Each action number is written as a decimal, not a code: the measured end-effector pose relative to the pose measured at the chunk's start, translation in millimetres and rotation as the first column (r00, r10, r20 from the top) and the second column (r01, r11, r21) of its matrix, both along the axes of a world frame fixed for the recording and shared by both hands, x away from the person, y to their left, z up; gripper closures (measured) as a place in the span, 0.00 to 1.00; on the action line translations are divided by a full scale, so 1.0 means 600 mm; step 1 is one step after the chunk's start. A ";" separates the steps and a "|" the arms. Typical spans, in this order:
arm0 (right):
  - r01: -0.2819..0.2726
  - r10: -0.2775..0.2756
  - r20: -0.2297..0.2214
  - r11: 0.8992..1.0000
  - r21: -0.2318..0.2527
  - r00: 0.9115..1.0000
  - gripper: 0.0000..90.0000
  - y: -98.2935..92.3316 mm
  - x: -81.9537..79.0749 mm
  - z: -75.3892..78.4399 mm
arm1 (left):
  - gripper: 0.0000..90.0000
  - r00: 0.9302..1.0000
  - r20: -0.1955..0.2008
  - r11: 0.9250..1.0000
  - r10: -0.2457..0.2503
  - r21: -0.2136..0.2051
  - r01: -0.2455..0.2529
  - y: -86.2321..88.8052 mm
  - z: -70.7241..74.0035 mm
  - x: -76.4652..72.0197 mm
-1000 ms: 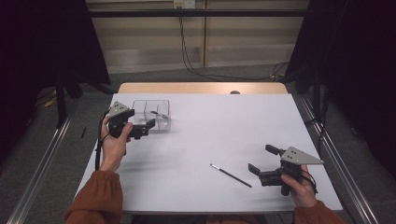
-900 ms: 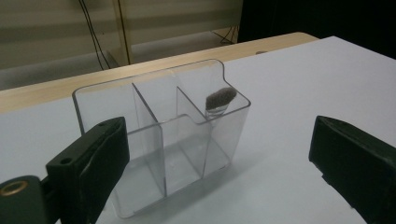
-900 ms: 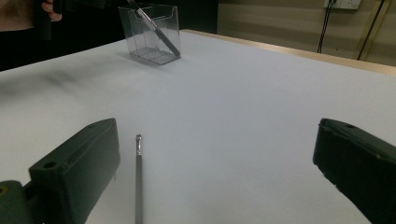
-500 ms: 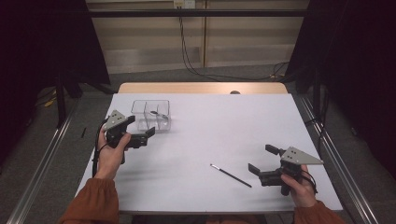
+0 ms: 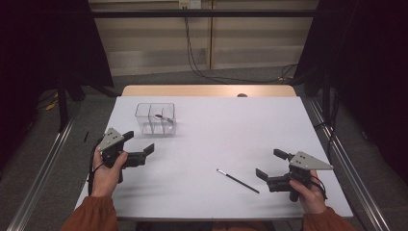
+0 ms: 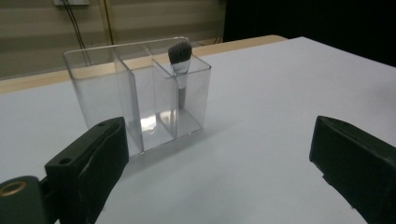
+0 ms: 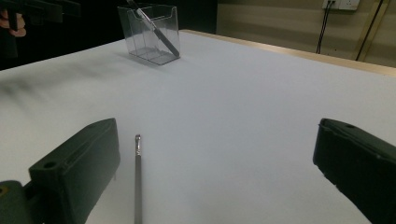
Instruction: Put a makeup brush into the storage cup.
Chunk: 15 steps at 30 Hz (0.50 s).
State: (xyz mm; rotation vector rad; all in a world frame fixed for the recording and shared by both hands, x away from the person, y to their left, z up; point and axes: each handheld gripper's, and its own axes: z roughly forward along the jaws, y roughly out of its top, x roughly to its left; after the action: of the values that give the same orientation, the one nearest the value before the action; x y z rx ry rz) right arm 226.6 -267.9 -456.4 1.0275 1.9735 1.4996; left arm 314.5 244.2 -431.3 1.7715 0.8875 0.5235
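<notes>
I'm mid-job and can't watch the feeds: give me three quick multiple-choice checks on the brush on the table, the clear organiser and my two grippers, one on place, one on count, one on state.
1. Where does the thin brush lie?
A. On the table just left of the right gripper
B. Inside the organiser
C. Between the left gripper's jaws

2. How many brushes stand in the clear organiser?
A. None
B. One
C. Three

3. How do the jaws of the left gripper stand?
A. Shut on a brush
B. Shut on nothing
C. Open, holding nothing

Answers:
1 A: the high view shows it flat on the white table, close to the right gripper's jaws.
2 B: the left gripper view shows a single makeup brush, bristles up, in one compartment.
3 C: in the left gripper view its jaws stand wide apart, with bare table between them.
</notes>
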 end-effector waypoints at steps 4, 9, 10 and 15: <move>0.000 0.000 -0.001 1.000 -0.001 1.000 0.00 0.001 0.000 0.000 | 0.05 1.000 -0.010 1.000 0.011 -0.021 -0.012 0.009 0.000 -0.011; 0.000 0.000 0.001 1.000 -0.001 1.000 0.00 0.001 0.000 0.000 | 0.04 1.000 0.014 0.999 0.026 -0.031 -0.026 0.018 0.001 -0.032; 0.001 -0.001 0.002 1.000 -0.002 1.000 0.00 0.001 0.000 0.000 | 0.03 1.000 0.010 0.999 0.023 -0.033 -0.023 0.020 0.000 -0.036; 0.002 -0.002 0.000 1.000 -0.003 1.000 0.00 0.002 0.002 0.000 | 0.03 1.000 0.017 1.000 0.023 -0.021 -0.023 0.027 -0.003 -0.053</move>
State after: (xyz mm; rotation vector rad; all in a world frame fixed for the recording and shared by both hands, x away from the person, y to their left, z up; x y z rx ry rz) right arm 227.6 -267.0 -456.7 1.0272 1.9737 1.4948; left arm 282.6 260.2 -433.1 1.7371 0.8989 0.5417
